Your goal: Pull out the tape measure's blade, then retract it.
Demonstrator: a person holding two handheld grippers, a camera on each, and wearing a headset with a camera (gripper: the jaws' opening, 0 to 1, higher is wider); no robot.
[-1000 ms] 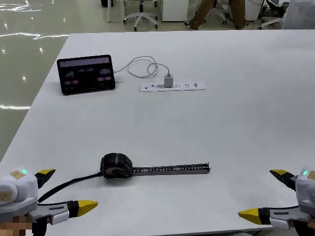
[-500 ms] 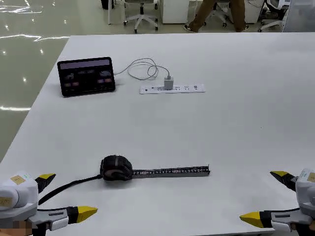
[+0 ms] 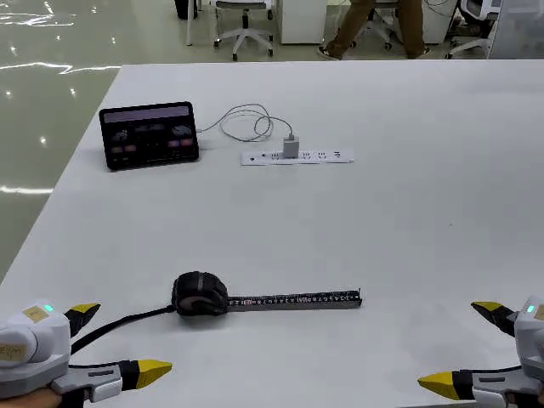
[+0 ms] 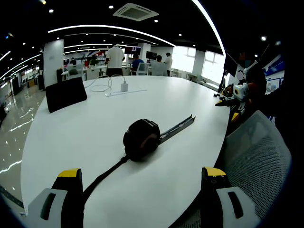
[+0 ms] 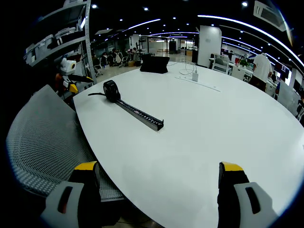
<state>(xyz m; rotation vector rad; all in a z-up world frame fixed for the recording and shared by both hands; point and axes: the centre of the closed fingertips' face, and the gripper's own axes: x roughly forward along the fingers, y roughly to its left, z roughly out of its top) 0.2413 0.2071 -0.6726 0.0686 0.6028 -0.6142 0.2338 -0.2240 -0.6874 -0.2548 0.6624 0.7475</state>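
Tape measure case [image 3: 201, 294] lies near front edge of desk [image 3: 408, 195]. Blade [image 3: 293, 299] is drawn out to the right, flat on the surface; strap [image 3: 127, 320] trails left. L gripper [image 3: 119, 340] & R gripper [image 3: 461, 345]: fingers spread wide, nothing held, both clear of tape. Judged: pull-out done, retraction pending. Case to be pinned w/ L gripper; blade tip to be eased back by R gripper so whip-back is avoided.

I read this as an open-plan office: big white mtg table [image 3: 425, 195], swivel chairs [image 3: 244, 25] at 12 o'clock, glossy floor [image 3: 51, 51] at 10, ceiling strip lights [image 4: 109, 27], ppl [image 4: 114, 56] among desks in bkgd.
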